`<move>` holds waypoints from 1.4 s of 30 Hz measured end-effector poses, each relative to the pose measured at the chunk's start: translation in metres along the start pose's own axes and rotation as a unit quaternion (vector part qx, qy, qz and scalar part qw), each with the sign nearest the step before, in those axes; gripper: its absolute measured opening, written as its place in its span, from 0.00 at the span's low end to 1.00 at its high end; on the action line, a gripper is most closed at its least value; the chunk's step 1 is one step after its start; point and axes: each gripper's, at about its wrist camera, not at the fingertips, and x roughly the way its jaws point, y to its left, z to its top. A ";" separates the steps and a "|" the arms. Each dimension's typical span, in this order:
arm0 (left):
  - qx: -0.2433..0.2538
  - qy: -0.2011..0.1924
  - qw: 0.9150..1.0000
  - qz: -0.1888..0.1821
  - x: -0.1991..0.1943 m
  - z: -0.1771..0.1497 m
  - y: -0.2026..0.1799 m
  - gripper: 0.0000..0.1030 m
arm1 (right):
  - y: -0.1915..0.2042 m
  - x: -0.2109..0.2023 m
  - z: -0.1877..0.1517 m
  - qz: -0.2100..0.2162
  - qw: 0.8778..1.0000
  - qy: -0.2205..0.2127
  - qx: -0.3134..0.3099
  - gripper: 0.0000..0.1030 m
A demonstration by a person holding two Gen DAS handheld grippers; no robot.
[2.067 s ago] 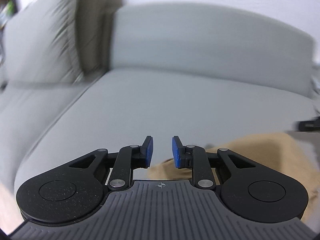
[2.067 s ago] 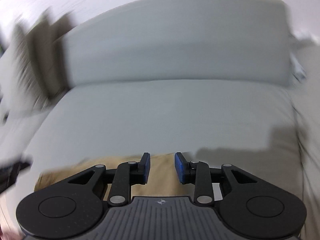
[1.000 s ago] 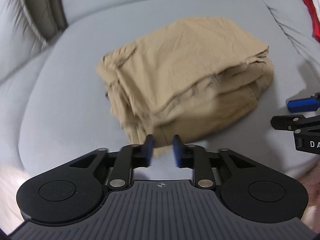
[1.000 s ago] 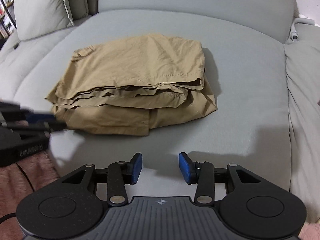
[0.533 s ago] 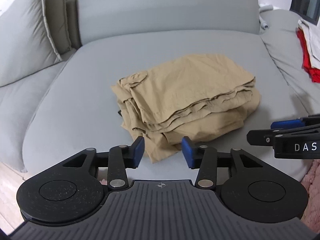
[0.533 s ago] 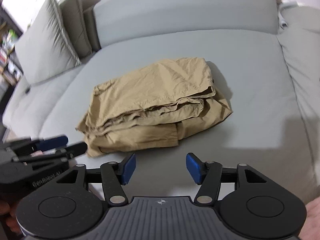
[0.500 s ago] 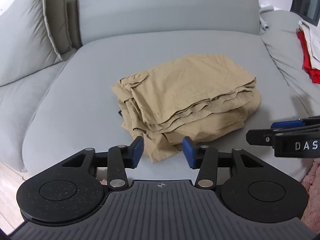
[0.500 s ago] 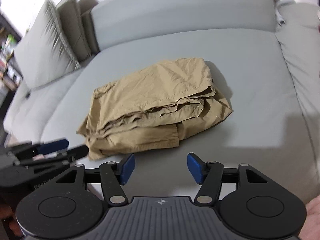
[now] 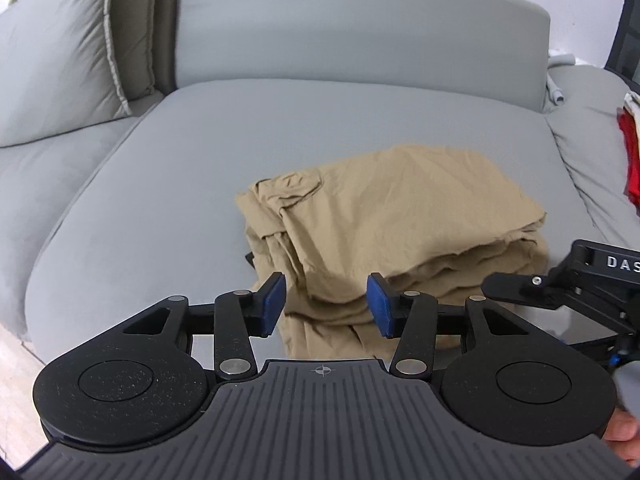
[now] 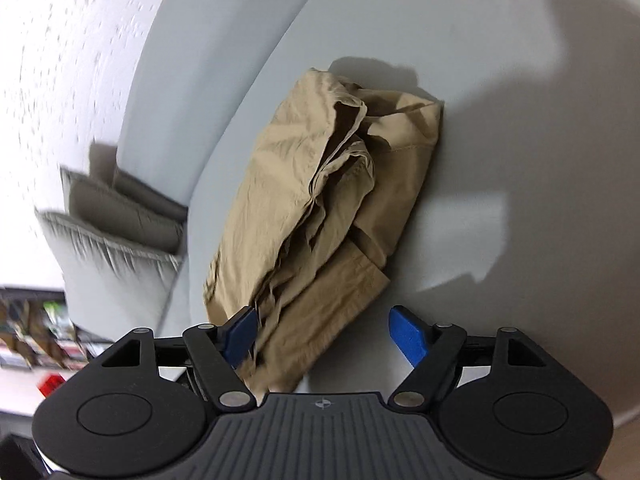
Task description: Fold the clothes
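Observation:
A tan garment [image 9: 384,220], folded into a thick stack, lies on the grey sofa seat [image 9: 168,168]. My left gripper [image 9: 326,306] is open and empty at the stack's near edge, its blue pads apart over the cloth. My right gripper [image 10: 326,334] is wide open and empty, rolled sideways, close to the end of the same tan garment [image 10: 320,208]. The right gripper's black body also shows in the left wrist view [image 9: 560,284] at the stack's right side.
Grey cushions [image 9: 68,52] lean at the sofa's left end, also in the right wrist view [image 10: 116,232]. The sofa backrest [image 9: 360,32] stands behind the garment. Red and white clothes [image 9: 630,148] lie at the far right. A shelf with clutter [image 10: 36,332] is at the left.
Both grippers moved in close to the folded garment. The right gripper rolled sideways and opened wider. The left gripper opened further.

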 end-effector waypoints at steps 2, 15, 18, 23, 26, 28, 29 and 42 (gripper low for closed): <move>-0.008 0.005 1.000 -0.004 0.005 0.001 0.003 0.49 | 0.008 0.008 -0.005 0.000 1.000 -0.018 -0.014 0.82; -0.022 -0.003 1.000 -0.004 -0.001 0.008 0.020 0.49 | 0.040 0.059 -0.010 -0.047 0.992 -0.038 -0.113 0.15; -0.013 -0.013 1.000 -0.006 -0.011 0.015 0.023 0.49 | 0.055 0.042 -0.001 -0.050 0.980 -0.013 -0.190 0.12; 0.005 -0.027 0.999 -0.024 -0.026 0.033 0.021 0.60 | 0.053 -0.007 0.026 -0.059 0.957 0.059 -0.278 0.12; 0.034 -0.001 0.997 -0.064 -0.018 0.038 0.004 0.61 | 0.039 -0.038 0.048 -0.084 0.933 0.125 -0.326 0.13; 0.068 0.017 0.993 -0.095 -0.006 0.038 -0.019 0.62 | 0.021 -0.054 0.065 -0.128 0.917 0.144 -0.350 0.21; 0.078 0.025 0.991 -0.105 0.000 0.036 -0.027 0.62 | 0.015 -0.057 0.070 -0.145 0.914 0.140 -0.351 0.32; 0.097 0.118 0.965 -0.213 0.056 0.021 -0.077 0.63 | -0.050 -0.087 0.062 -0.090 0.986 0.009 -0.138 0.72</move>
